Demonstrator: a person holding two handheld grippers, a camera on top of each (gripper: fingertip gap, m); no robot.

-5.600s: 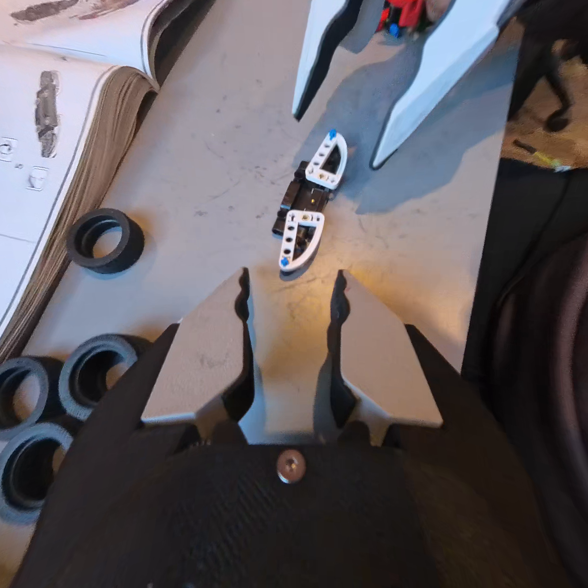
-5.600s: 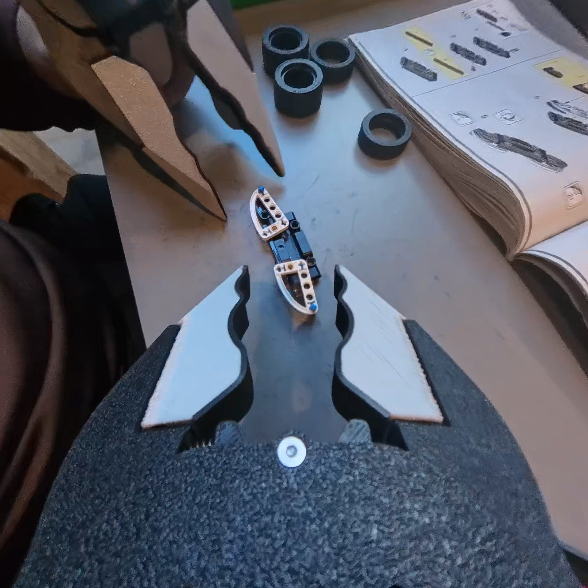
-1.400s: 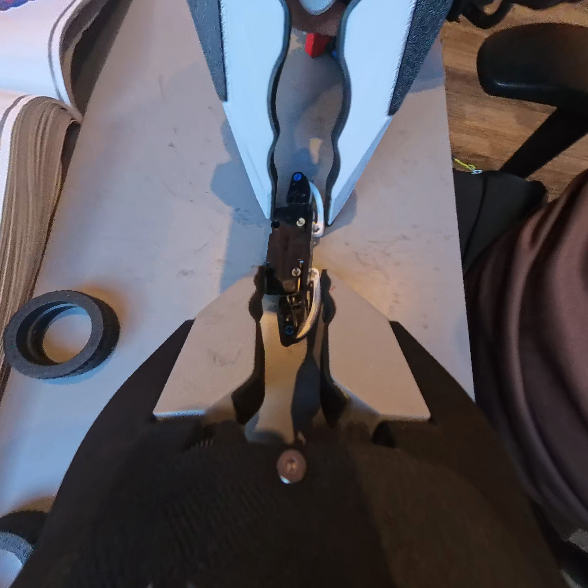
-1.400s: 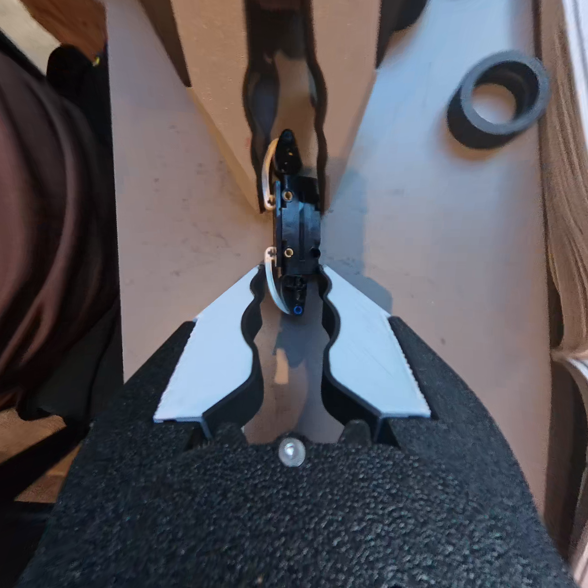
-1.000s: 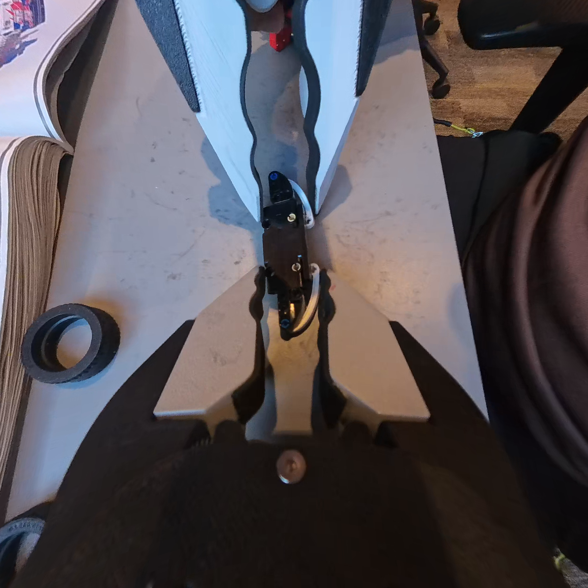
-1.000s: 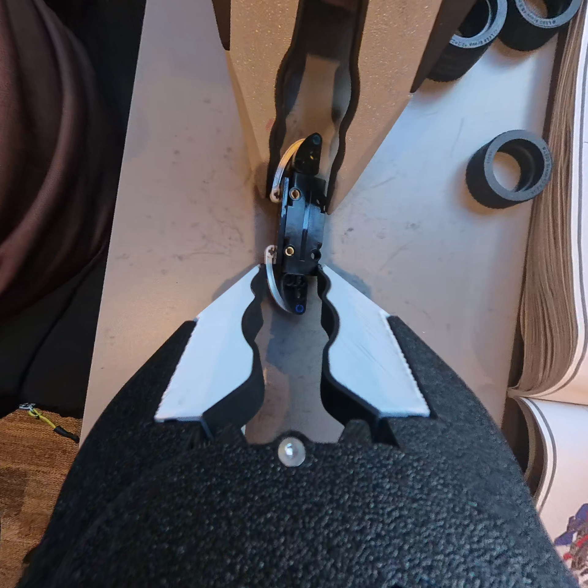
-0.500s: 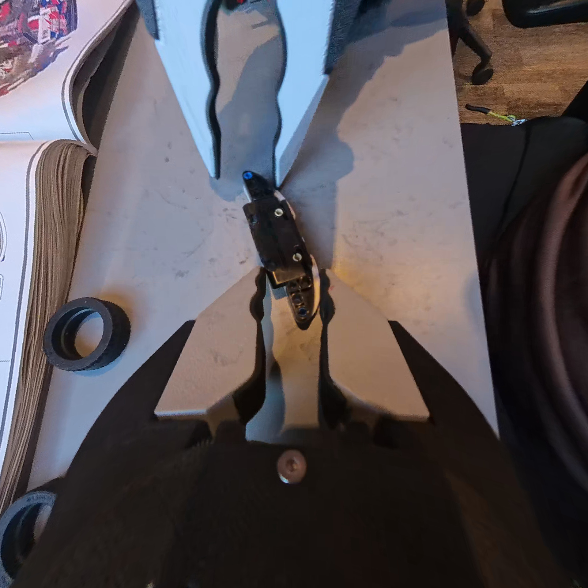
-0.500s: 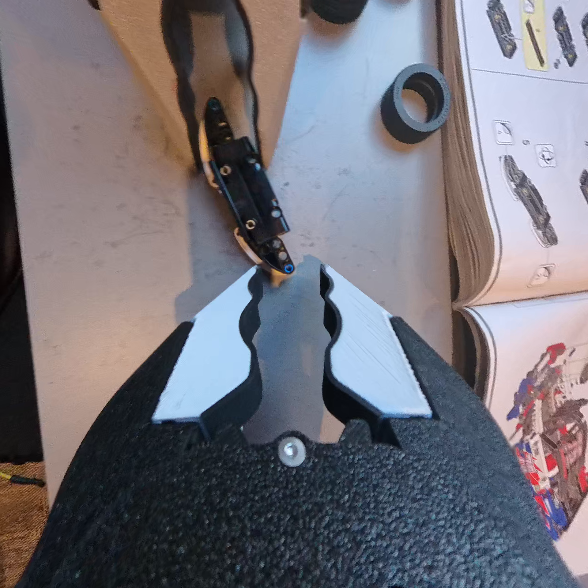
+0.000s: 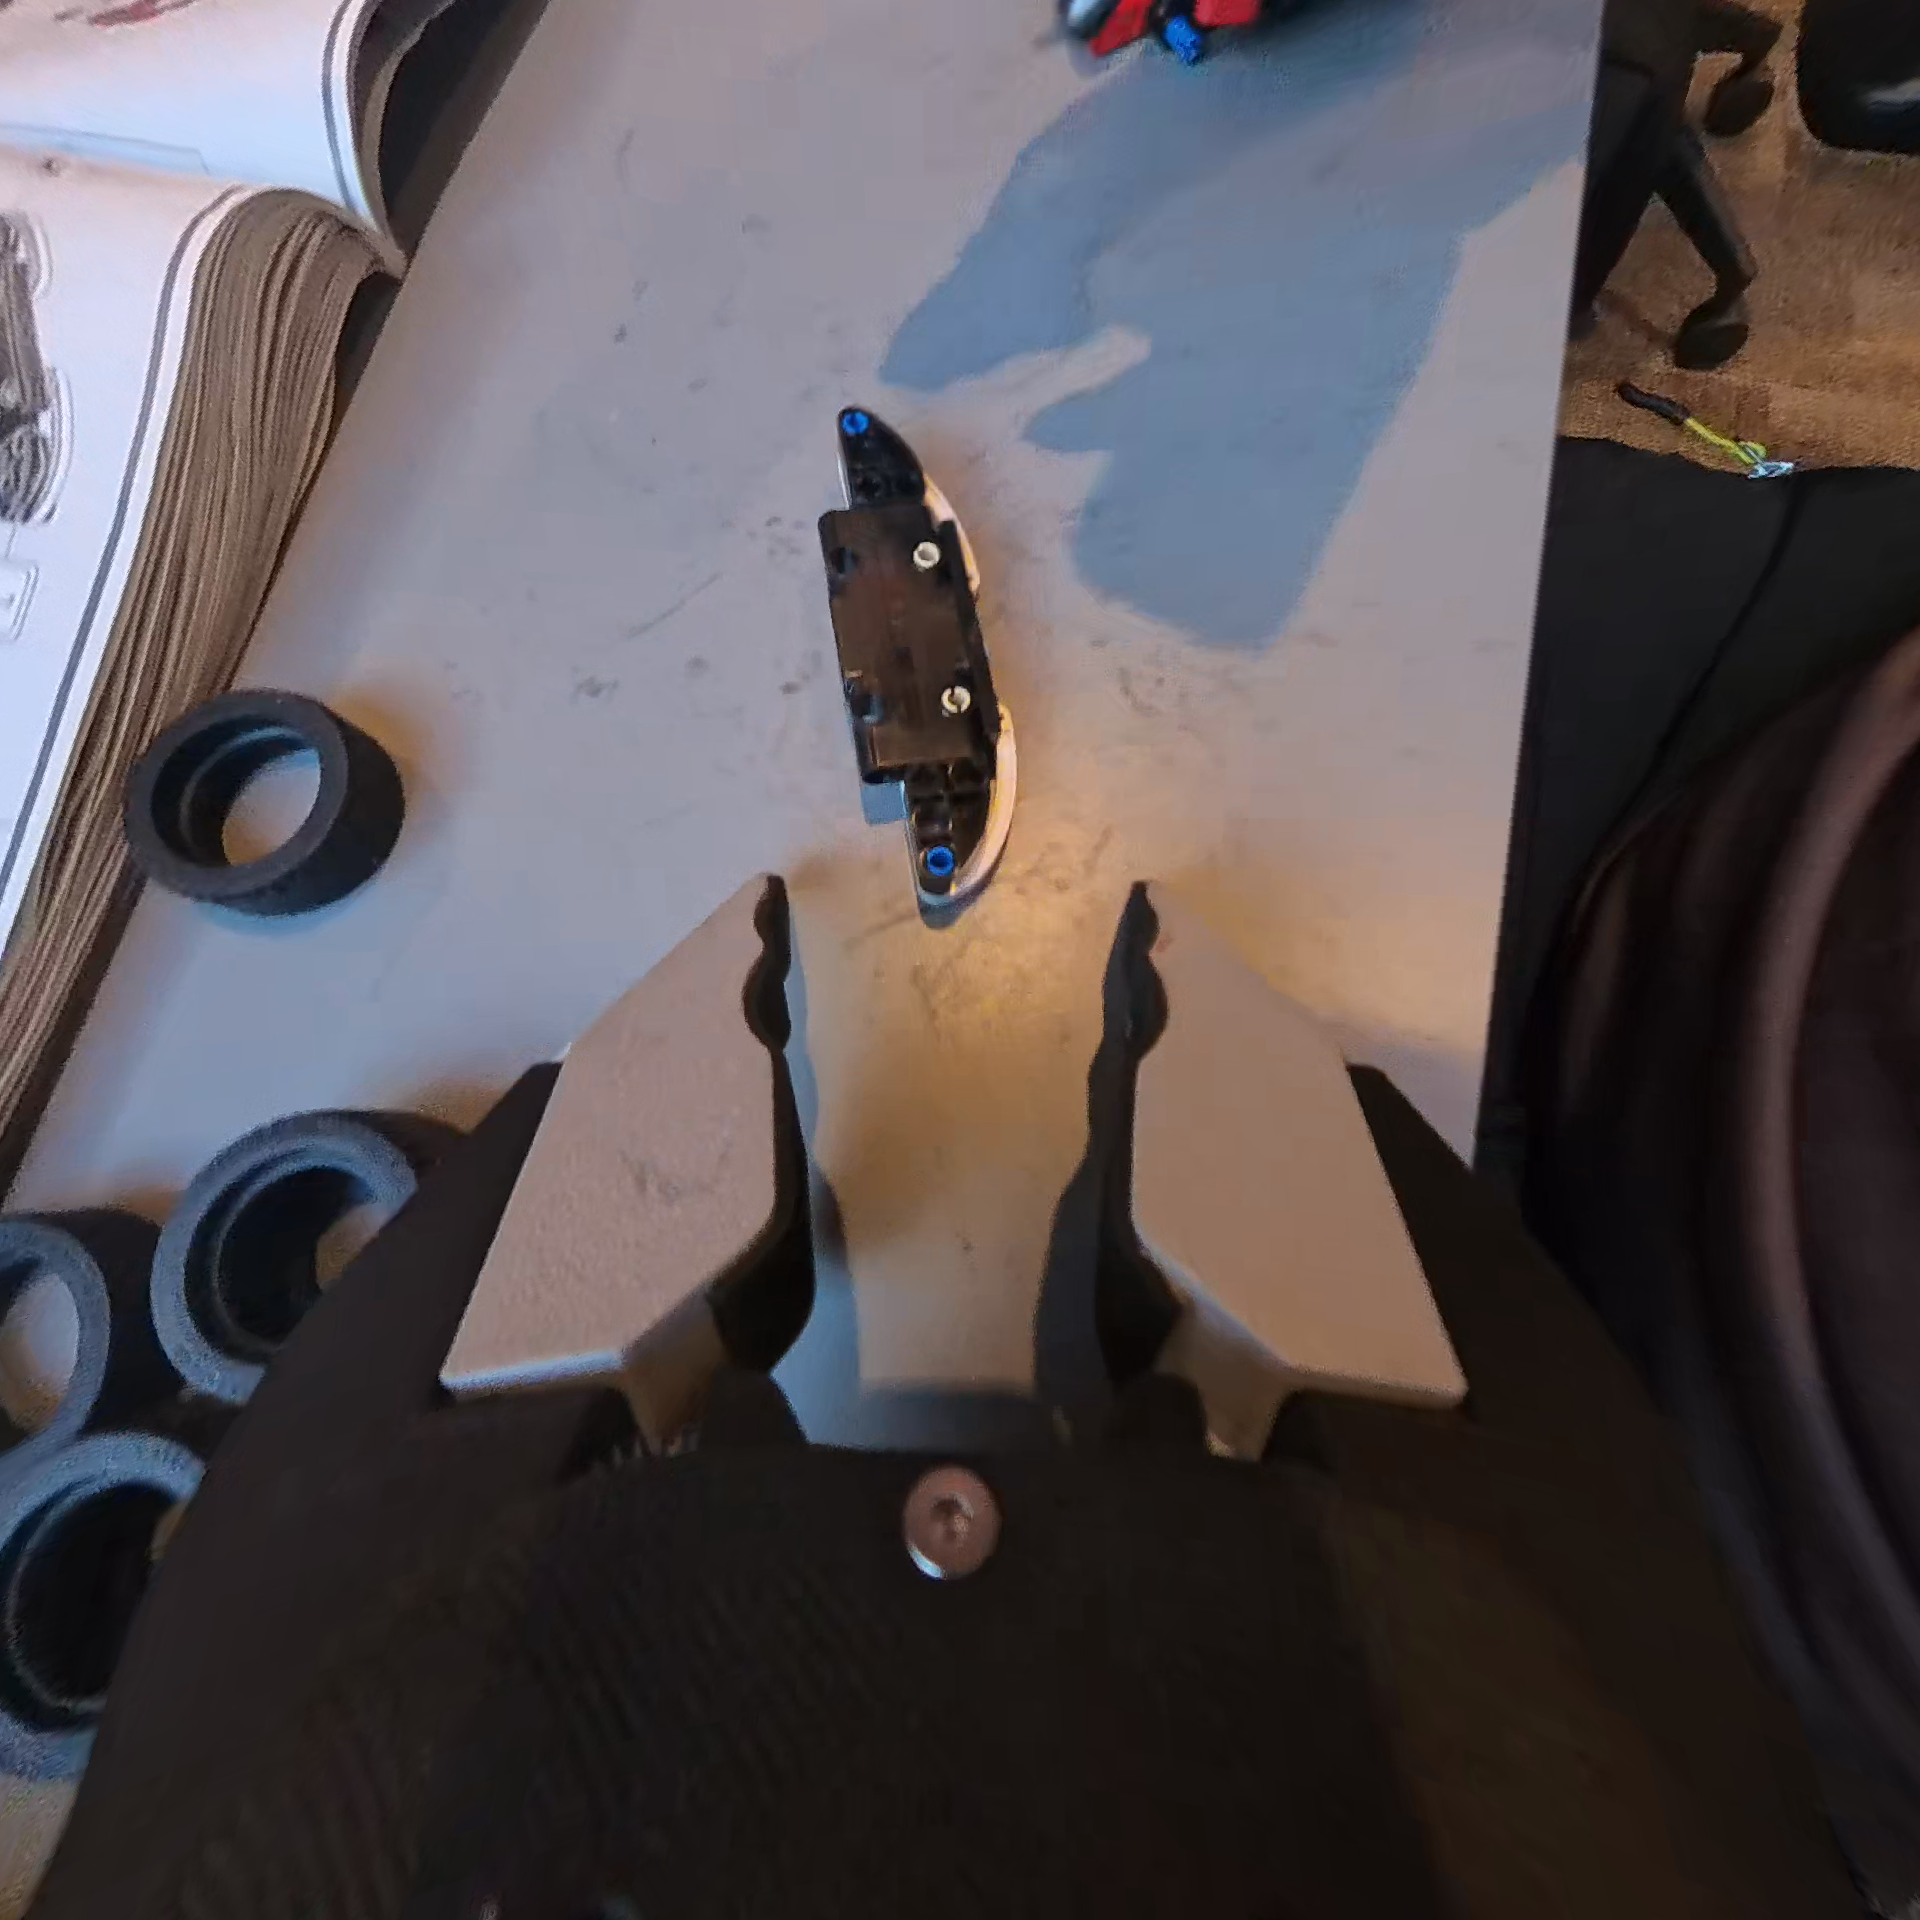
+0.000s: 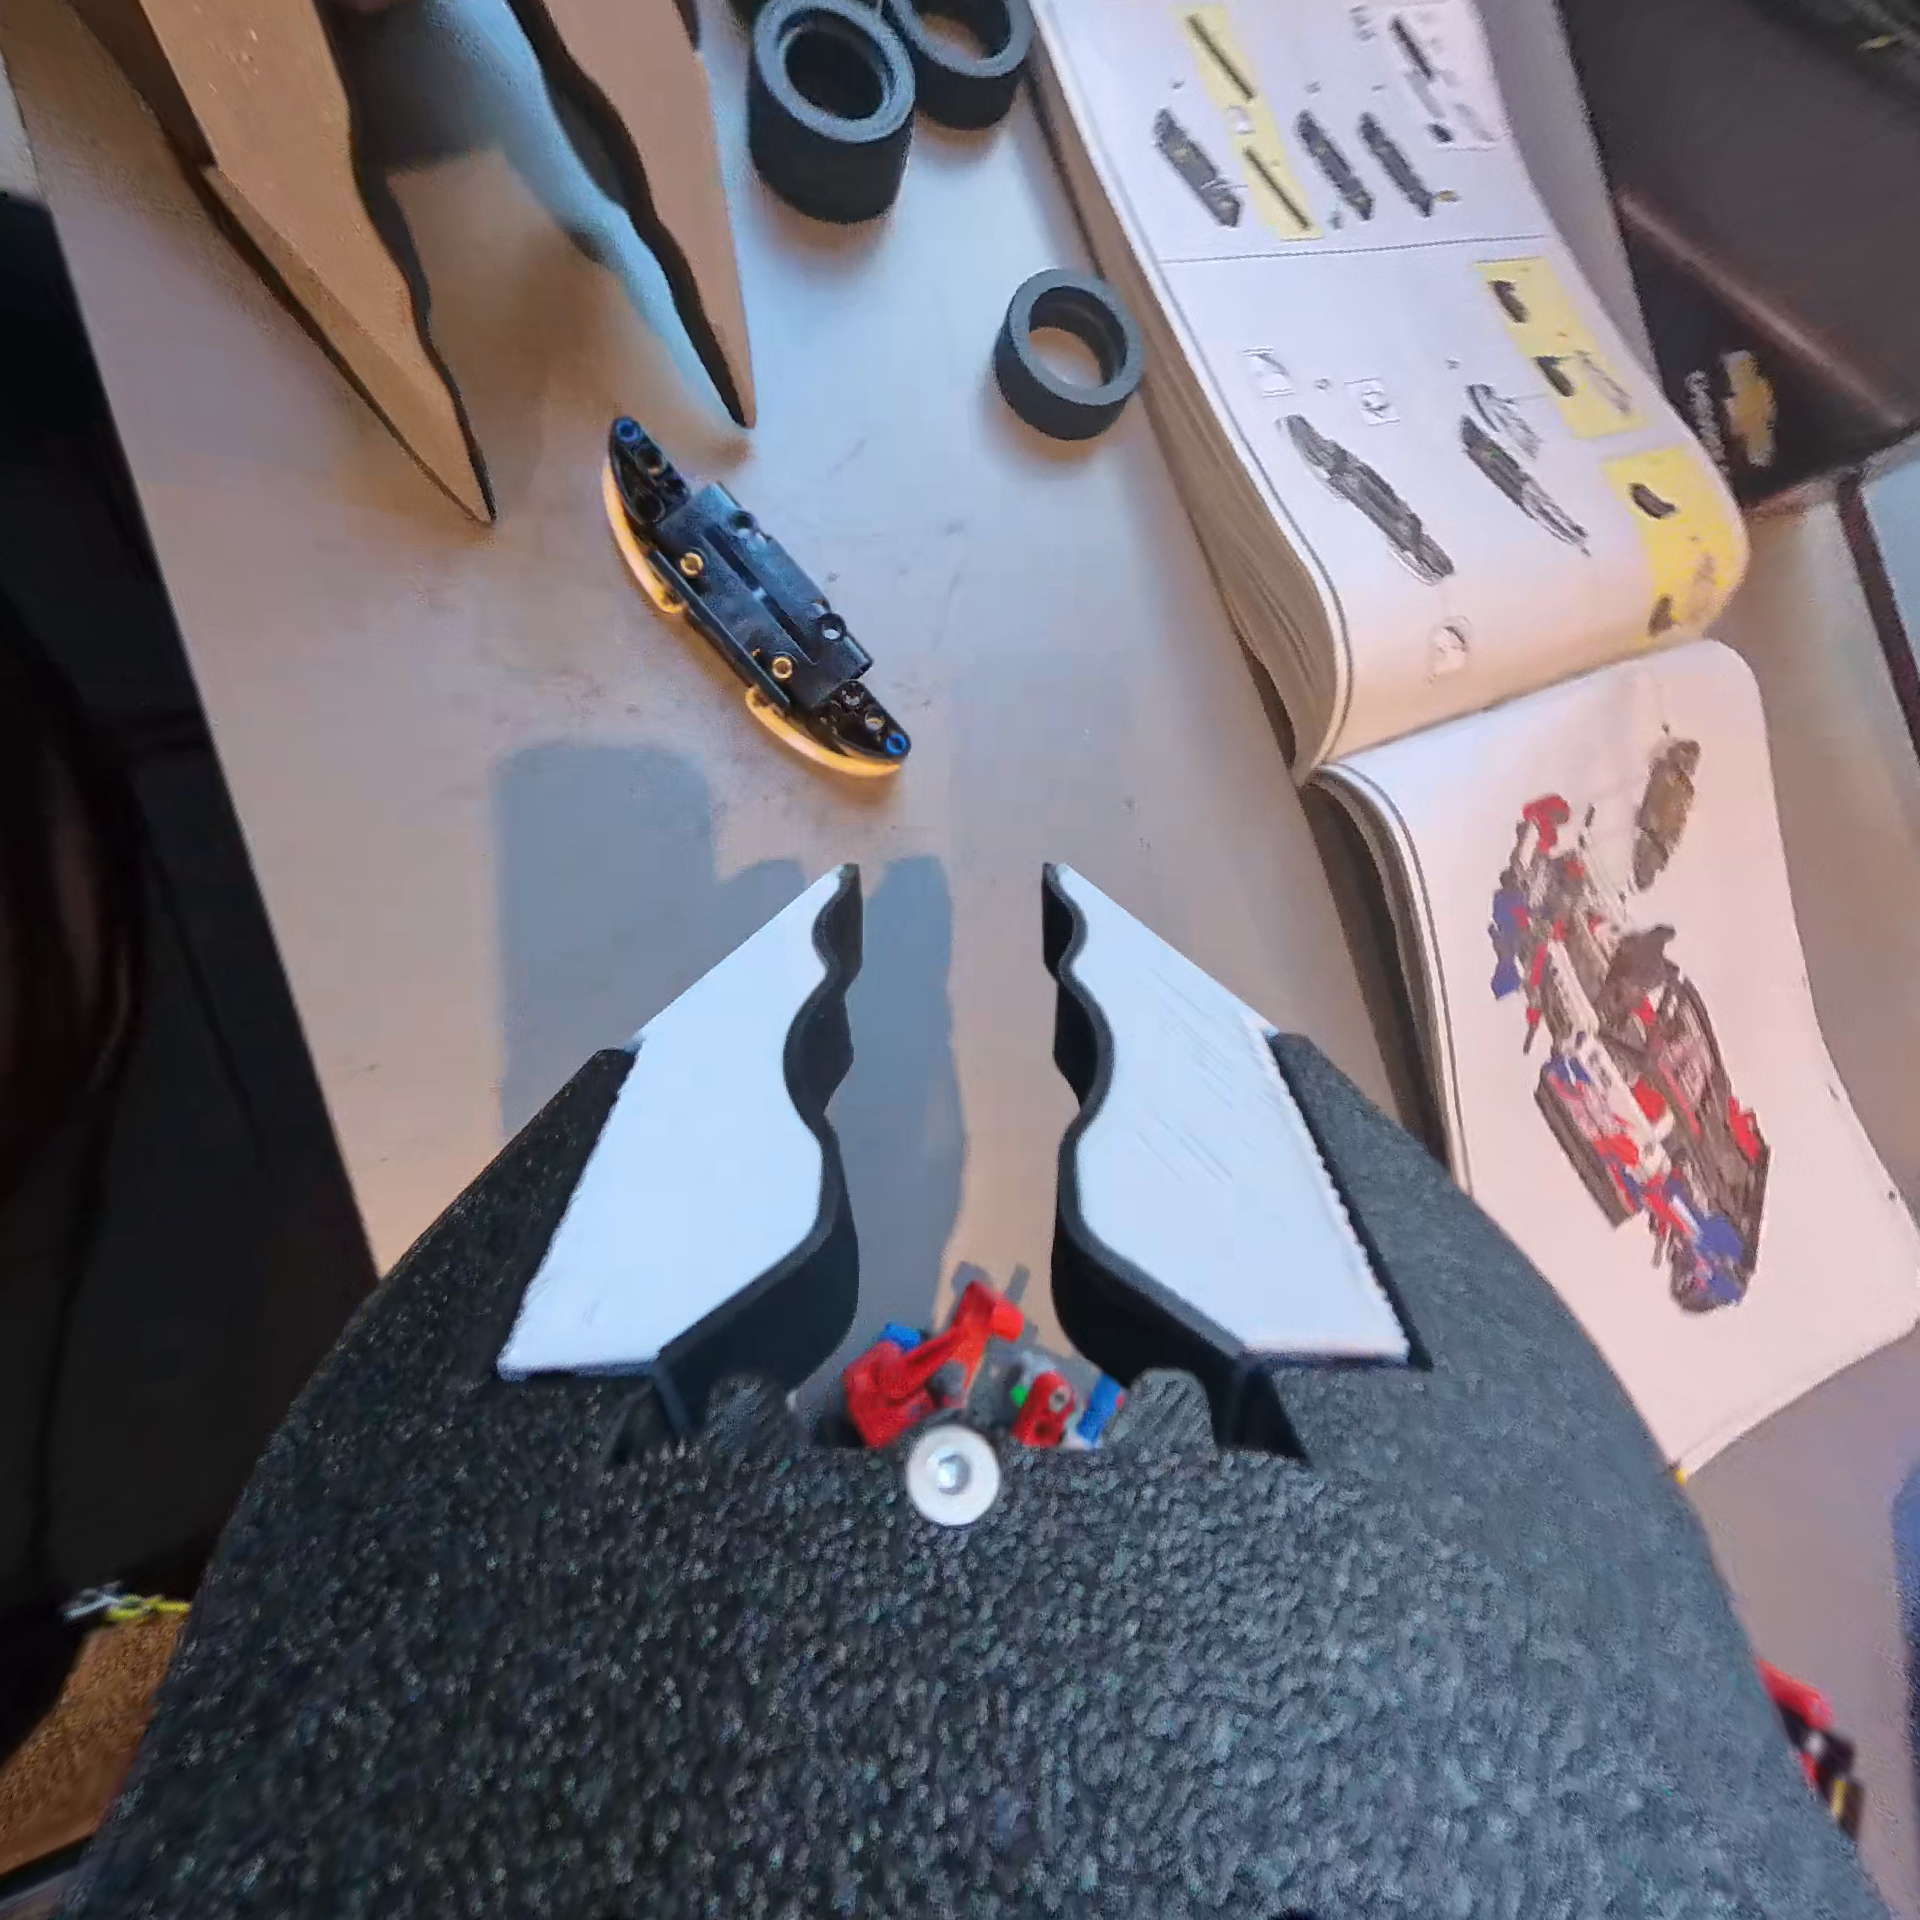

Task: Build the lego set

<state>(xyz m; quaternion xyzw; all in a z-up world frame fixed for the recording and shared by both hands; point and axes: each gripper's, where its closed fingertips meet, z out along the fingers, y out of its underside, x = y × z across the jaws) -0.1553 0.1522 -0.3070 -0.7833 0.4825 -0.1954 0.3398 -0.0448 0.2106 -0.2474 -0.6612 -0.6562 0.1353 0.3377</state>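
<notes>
Since half a second ago both grippers have let go of the lego assembly (image 9: pixel 914 665) and drawn back; it had been pinched at both ends and now lies free on the desk (image 9: pixel 644 436).

Left gripper (image 9: pixel 951 904): jaws apart, empty, tips just short of the assembly's near end, not touching. In the left wrist view the assembly lies at 12 o'clock from the tips, long axis running away from the camera, black side up, white curved panels showing along its right edge.

Right gripper (image 10: pixel 951 883): jaws apart, empty, well back from the assembly (image 10: pixel 748 592), which sits at 11 o'clock, lying diagonally.

Edges: in the left view the desk edge runs close along 3 o'clock, with a dark drop beyond. An open instruction booklet (image 10: pixel 1403 343) bounds the other side. A single black tyre (image 9: pixel 265 800) lies between booklet and assembly, and a cluster of tyres (image 9: pixel 260 1247) at 8 o'clock. Bare desk surrounds the assembly on all sides. Red and blue loose parts (image 10: pixel 935 1361) lie beneath the right gripper.
</notes>
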